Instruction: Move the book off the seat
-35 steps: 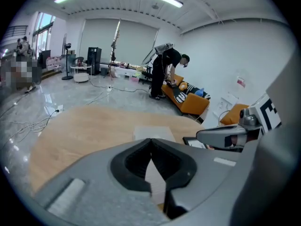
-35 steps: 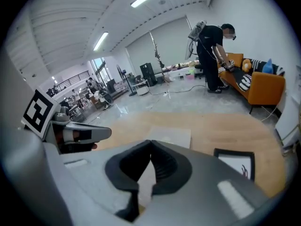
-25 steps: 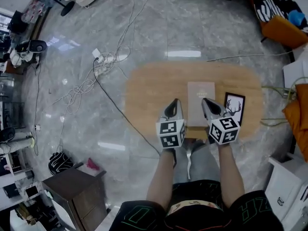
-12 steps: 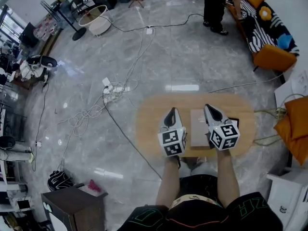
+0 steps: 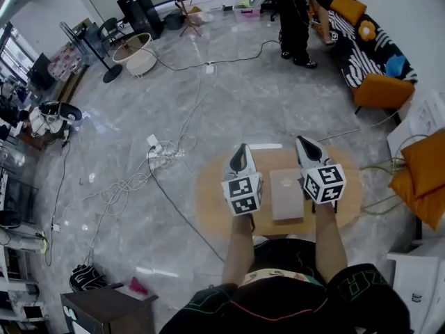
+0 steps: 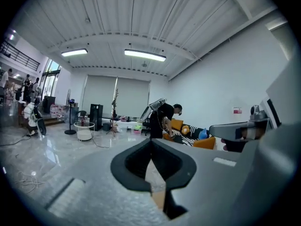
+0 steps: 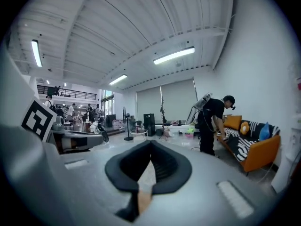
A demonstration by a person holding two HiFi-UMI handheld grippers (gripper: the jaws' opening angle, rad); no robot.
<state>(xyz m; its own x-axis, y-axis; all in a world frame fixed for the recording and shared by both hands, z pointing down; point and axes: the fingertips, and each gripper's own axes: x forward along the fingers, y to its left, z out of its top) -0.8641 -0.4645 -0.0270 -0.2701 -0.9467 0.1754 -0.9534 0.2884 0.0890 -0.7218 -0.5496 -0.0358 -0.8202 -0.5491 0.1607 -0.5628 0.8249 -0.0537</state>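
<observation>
A grey book (image 5: 286, 193) lies flat in the middle of the oval wooden seat (image 5: 212, 200) far below, seen in the head view. My left gripper (image 5: 241, 149) is held high to the book's left, and my right gripper (image 5: 304, 142) high to its right. Both are shut with nothing between the jaws and well clear of the book. In the left gripper view the left gripper (image 6: 151, 144) points level across the room; the right gripper (image 7: 150, 146) does the same in the right gripper view. Neither of those views shows the book.
Cables and a power strip (image 5: 154, 145) trail over the marble floor left of the seat. Orange cushions (image 5: 423, 167) sit to the right. A person (image 5: 297, 16) stands by a striped sofa (image 5: 361, 44) at the back. A dark cabinet (image 5: 104, 310) is at the lower left.
Both grippers have risen high above the seat, still shut. The head view has lifted, so the seat looks smaller. The black card right of the book is now hidden behind the right gripper.
</observation>
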